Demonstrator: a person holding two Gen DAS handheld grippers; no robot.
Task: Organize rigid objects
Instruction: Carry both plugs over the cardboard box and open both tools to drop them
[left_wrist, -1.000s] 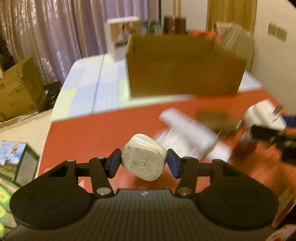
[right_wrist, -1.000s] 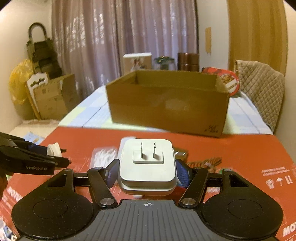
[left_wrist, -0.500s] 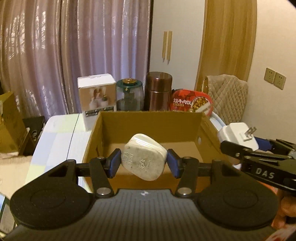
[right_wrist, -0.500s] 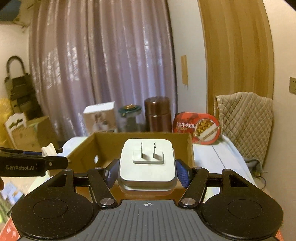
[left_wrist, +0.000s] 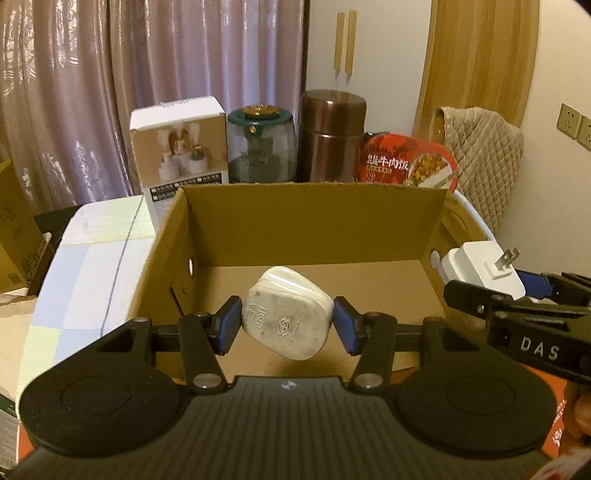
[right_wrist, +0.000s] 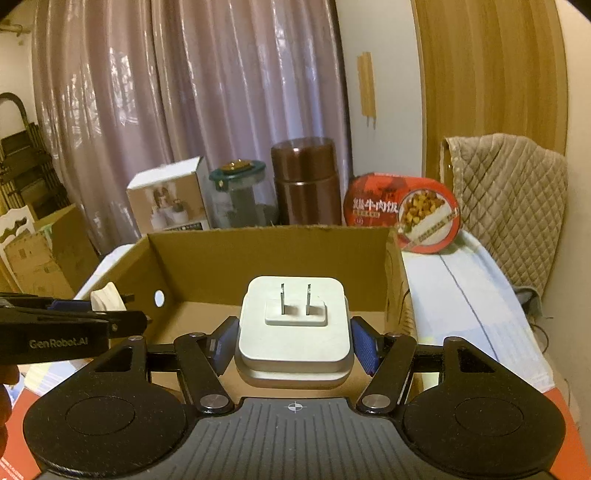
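Observation:
My left gripper (left_wrist: 286, 328) is shut on a rounded, scuffed white plug adapter (left_wrist: 286, 314) and holds it over the open cardboard box (left_wrist: 314, 218). My right gripper (right_wrist: 293, 341) is shut on a square white charger (right_wrist: 293, 325) with two flat prongs facing up, also over the box (right_wrist: 266, 251). In the left wrist view the right gripper and its charger (left_wrist: 484, 269) show at the box's right wall. In the right wrist view the left gripper's adapter (right_wrist: 107, 295) shows at the box's left wall. The box floor I can see is bare.
Behind the box stand a white product carton (left_wrist: 177, 147), a green-lidded glass jar (left_wrist: 260, 144), a brown canister (left_wrist: 332, 136) and a red instant-meal bowl (left_wrist: 406, 166). A quilted chair (right_wrist: 509, 206) is at right. The box sits on a checked cloth (left_wrist: 92, 258); a red surface (right_wrist: 565, 413) lies nearer.
Both grippers have risen from the red surface and moved forward to the box, each still holding its charger. In the last half second they came closer over the box opening.

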